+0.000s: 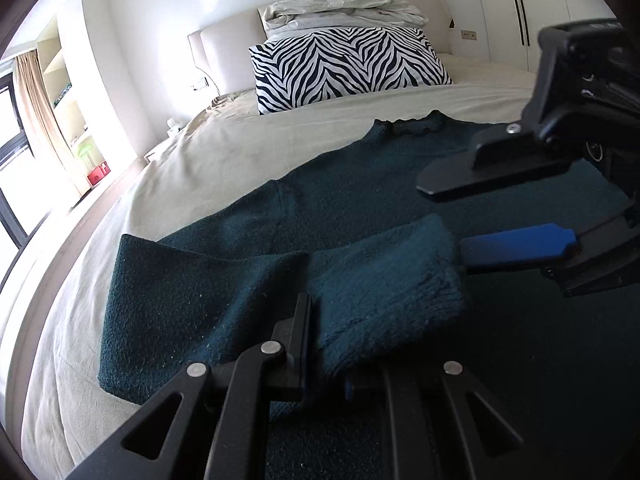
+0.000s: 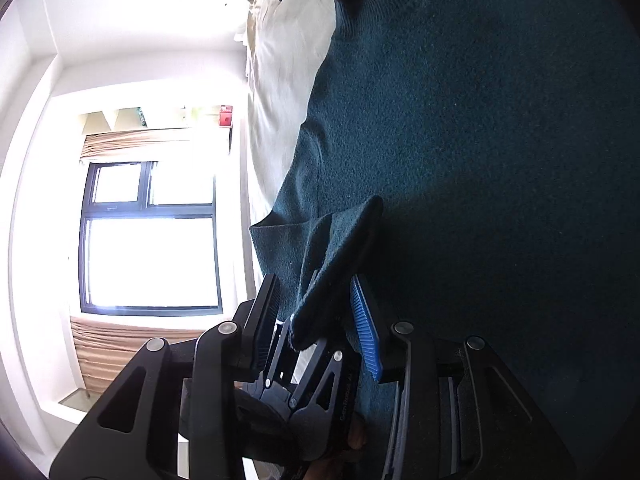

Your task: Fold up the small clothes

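A dark teal sweater lies flat on the bed's cream sheet, its frilled collar toward the pillow. The sleeve is folded across the body. My left gripper is shut on the sleeve cuff and holds it just above the body. My right gripper comes in from the right, jaws apart, its blue pad close to the cuff's end. In the right wrist view the cuff stands between the right gripper's spread fingers, pinched lower down by the left gripper. The sweater fills the right side.
A zebra-striped pillow and a folded pale duvet rest against the headboard at the far end of the bed. A window with tan curtains and shelves stands beyond the bed's left side. White wardrobe doors stand at the back right.
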A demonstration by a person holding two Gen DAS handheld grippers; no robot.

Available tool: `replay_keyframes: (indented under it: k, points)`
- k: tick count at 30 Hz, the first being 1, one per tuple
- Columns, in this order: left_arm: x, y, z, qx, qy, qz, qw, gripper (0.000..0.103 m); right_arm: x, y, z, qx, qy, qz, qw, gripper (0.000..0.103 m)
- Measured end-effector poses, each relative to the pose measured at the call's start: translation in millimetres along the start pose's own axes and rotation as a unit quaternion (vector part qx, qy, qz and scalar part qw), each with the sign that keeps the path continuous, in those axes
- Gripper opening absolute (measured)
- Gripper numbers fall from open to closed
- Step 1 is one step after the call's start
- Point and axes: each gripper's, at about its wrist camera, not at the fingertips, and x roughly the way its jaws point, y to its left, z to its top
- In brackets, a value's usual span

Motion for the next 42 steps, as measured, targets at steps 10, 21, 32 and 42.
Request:
replay_keyframes:
  k: [10, 21, 32, 42]
  points:
    - [-1.5, 7.0, -1.5, -0.018, 0.002, -0.004, 0.9998, 0.016, 32.1, -8.9, 16.5, 0.017, 0.009, -0.034, 0.999, 0.022]
    - [-43.3, 52.8, -9.1, -0.135, -0.03, -0.085, 0.9868, 0.066, -28.7, 30.9, 51.9, -0.095, -0.06, -0.121, 0.986, 0.007]
    - [-6.6, 154.9, -11.1, -0.311, 0.013, -0.165, 0.9361, 0.029, -141.6, -3.0, 114.0, -0.074, -0.141, -0.208, 0.965, 0.007]
    - [31.6, 157.0, 35.9, -0.31, 0.017, -0.231, 0.9219, 0.026, -138.3, -42.1, 122.3, -0.047, -0.147, -0.224, 0.962, 0.007]
